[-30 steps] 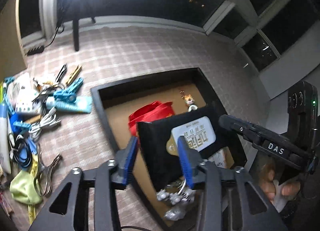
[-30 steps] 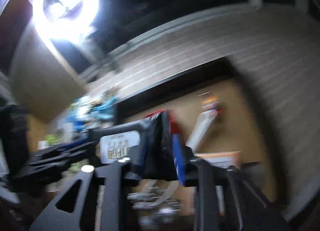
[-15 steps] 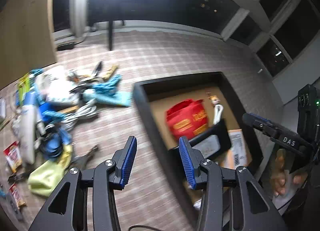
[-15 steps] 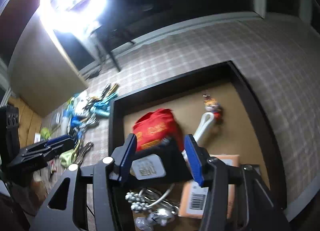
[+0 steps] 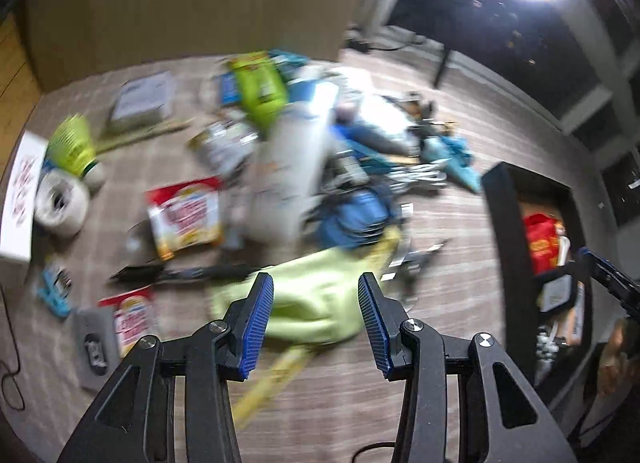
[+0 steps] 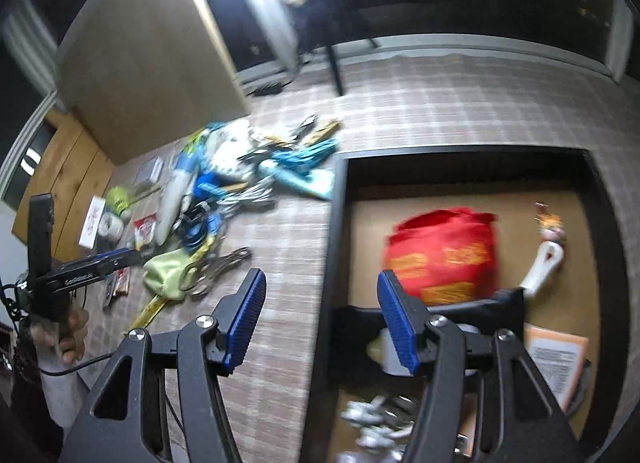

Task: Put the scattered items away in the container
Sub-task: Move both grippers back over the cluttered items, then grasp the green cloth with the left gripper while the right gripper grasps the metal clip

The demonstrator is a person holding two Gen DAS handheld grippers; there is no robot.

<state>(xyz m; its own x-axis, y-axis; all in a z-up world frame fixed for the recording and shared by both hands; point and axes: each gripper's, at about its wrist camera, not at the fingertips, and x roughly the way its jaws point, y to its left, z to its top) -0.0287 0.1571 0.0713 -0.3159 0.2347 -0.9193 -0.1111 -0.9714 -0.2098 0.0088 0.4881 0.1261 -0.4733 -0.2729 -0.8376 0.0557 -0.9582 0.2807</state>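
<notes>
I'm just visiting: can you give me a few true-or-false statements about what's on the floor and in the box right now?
1. A red bag lies inside the box. True.
2. The left hand-held gripper clamps the yellow-green cloth. False: its jaws are open, nothing between the pads.
3. The box is empty. False: it holds the red bag, a black pouch and more.
4. The right hand-held gripper holds nothing. True.

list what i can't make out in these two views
- Left wrist view: motion blur smears the scattered pile; the snack packet's print is unreadable.
- Left wrist view: the container is cut off by the right edge.
- Right wrist view: the black pouch is partly hidden behind the right gripper.
- Right wrist view: the red bag's lettering is blurred.
</notes>
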